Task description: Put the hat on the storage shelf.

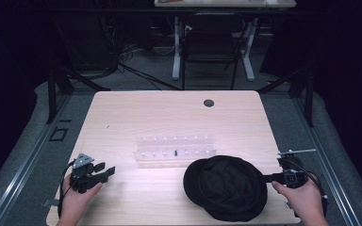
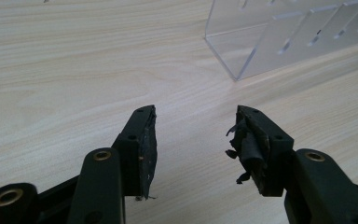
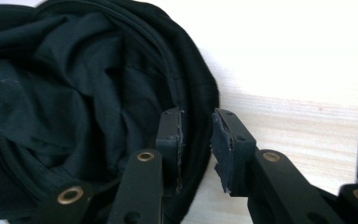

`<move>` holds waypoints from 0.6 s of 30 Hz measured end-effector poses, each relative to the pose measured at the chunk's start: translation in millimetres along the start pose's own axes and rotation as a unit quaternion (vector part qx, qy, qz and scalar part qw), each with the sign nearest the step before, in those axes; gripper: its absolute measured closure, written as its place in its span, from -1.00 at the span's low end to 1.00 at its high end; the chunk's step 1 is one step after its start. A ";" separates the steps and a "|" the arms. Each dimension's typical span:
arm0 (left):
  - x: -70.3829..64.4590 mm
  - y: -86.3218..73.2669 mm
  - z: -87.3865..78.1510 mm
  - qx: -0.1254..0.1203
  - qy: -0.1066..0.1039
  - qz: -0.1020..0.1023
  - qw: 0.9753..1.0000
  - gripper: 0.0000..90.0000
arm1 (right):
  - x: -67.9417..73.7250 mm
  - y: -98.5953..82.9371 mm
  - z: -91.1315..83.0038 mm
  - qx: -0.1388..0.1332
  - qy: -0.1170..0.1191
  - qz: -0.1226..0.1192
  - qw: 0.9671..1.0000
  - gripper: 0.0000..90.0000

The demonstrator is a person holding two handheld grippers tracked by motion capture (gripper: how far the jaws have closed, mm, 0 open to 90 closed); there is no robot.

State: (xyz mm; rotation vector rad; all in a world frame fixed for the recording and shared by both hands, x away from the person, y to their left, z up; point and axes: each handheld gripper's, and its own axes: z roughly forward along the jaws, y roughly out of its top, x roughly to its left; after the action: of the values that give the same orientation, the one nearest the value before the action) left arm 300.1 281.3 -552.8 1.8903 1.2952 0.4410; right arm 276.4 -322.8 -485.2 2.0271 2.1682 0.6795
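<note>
A black fabric hat [image 1: 226,188] lies crumpled on the wooden table [image 1: 122,117] at the front right. My right gripper [image 1: 267,178] reaches in from the right at the hat's rim. In the right gripper view the hat [image 3: 74,93] covers the left side, and the right gripper [image 3: 197,119] is open a little, its jaws either side of the rim. A sliver of table shows by the right pad. My left gripper [image 1: 104,170] is near the front left, open. In the left gripper view the left gripper [image 2: 196,119] has only bare wood between its jaws.
A clear acrylic rack [image 1: 174,148] with rows of slots stands mid-table, just behind the hat; its corner [image 2: 284,37] is ahead and right of the left gripper. A round cable hole [image 1: 209,102] sits near the far edge. A dark chair [image 1: 209,47] stands beyond the table.
</note>
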 end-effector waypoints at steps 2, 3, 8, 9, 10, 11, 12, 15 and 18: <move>-0.2 0.0 0.5 0.003 -0.001 0.001 1.000 0.08 | -2.1 1.1 1.6 0.007 -0.006 0.004 1.000 0.63; -0.5 -0.1 0.8 0.002 -0.001 0.001 1.000 0.09 | -3.9 2.0 2.3 0.016 -0.003 0.006 1.000 0.64; -1.0 -0.4 1.3 0.004 0.000 0.002 1.000 0.08 | -8.9 3.0 7.6 0.034 0.007 0.037 0.999 0.65; -0.7 -0.6 1.4 0.003 0.000 0.001 1.000 0.08 | -10.6 2.6 8.7 0.041 0.008 0.034 0.999 0.65; -0.2 -0.7 1.5 0.003 0.000 0.000 1.000 0.08 | -10.6 2.4 11.3 0.045 0.015 0.038 0.998 0.63; 0.3 -0.5 1.0 0.007 -0.001 -0.001 1.000 0.08 | -10.9 2.2 12.0 0.047 0.015 0.038 0.998 0.63; 0.3 -0.5 1.0 0.007 -0.001 -0.001 1.000 0.08 | -11.5 2.0 13.4 0.048 0.013 0.041 0.998 0.63; 0.3 -0.9 1.6 0.005 -0.002 -0.003 1.000 0.08 | -14.0 2.2 15.8 0.053 0.009 0.042 0.998 0.63; 0.3 -0.9 1.9 0.007 -0.002 -0.002 1.000 0.08 | -18.6 2.9 19.6 0.061 0.019 0.049 0.997 0.66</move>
State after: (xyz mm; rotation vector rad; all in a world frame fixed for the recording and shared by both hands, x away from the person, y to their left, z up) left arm 300.9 281.0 -554.7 1.8998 1.3026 0.4274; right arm 288.3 -335.8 -506.0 2.2124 2.1933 0.6141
